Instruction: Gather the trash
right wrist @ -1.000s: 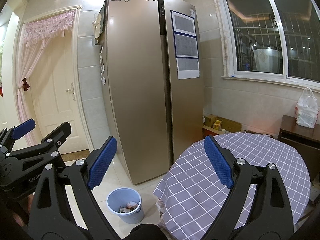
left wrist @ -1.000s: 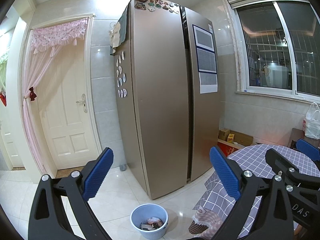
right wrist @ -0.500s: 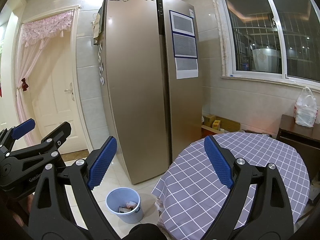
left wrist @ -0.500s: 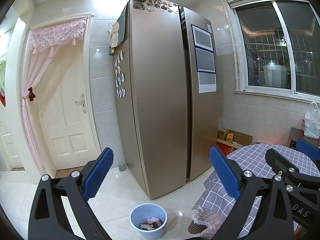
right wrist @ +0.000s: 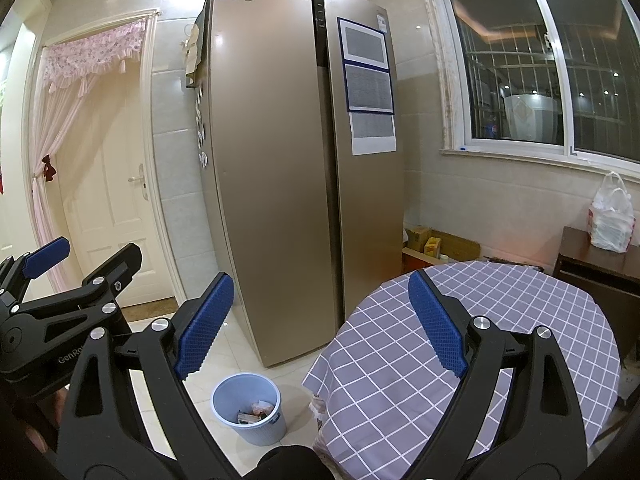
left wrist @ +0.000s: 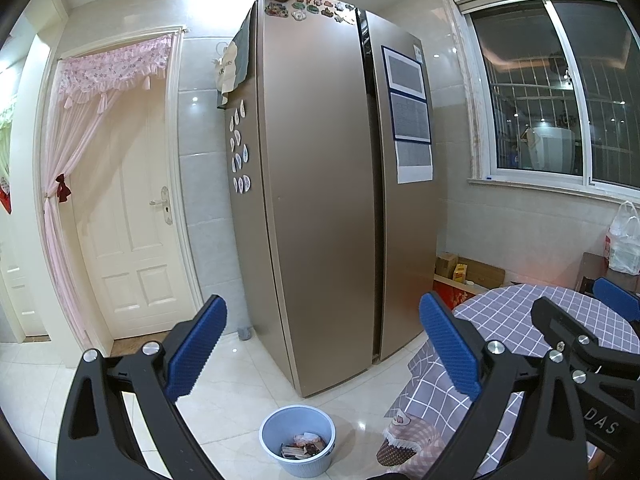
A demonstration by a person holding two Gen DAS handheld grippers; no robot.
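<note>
Both the left tool (left wrist: 322,354) and the right tool (right wrist: 320,326) stand wide, nothing between their pads. The blue bin (right wrist: 250,408) with scraps sits on the floor beside the checked tabletop (right wrist: 520,320).

White raised letters "DAS" can be read on the black frame of the right gripper (left wrist: 600,426), seen at the lower right edge of the left wrist view; the word is cut off by the picture's edge. On the black body of the left gripper (right wrist: 68,358), in the right wrist view, stands "GenRo", the rest hidden behind the right gripper's arm. The printed sheets (right wrist: 370,88) on the refrigerator door (right wrist: 360,200) carry fine text, too small to read. The fridge magnets and boxes show no legible words.
</note>
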